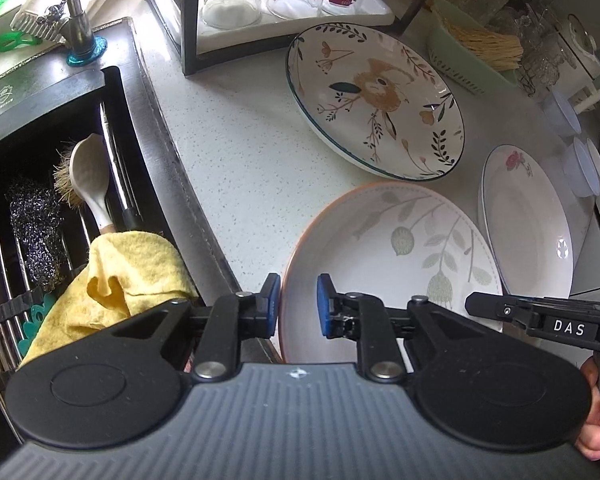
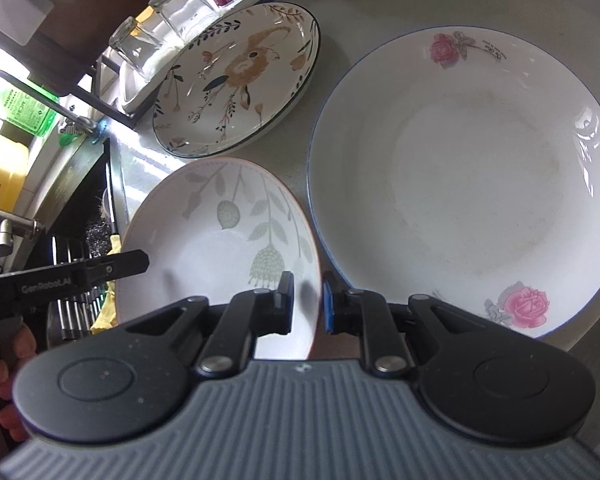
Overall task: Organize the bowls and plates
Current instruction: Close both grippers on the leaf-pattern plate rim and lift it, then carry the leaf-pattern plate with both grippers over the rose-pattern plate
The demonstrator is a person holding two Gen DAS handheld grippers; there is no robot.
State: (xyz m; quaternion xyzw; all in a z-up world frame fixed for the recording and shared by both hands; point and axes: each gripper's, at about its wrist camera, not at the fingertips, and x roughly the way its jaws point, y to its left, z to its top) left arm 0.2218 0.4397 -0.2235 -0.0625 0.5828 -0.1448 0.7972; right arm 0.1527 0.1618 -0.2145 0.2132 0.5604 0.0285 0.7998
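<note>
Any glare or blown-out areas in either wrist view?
Left wrist: small glare spots on the rose plate, otherwise even light. Right wrist: window light blows out the left edge, streaky reflections on the rose plate's right rim; fisheye bends both views.

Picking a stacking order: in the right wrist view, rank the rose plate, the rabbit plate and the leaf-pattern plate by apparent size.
1. rose plate, though it lies nearest the camera.
2. and 3. rabbit plate and leaf-pattern plate: too alike to rank; the rabbit plate lies farther off.
</note>
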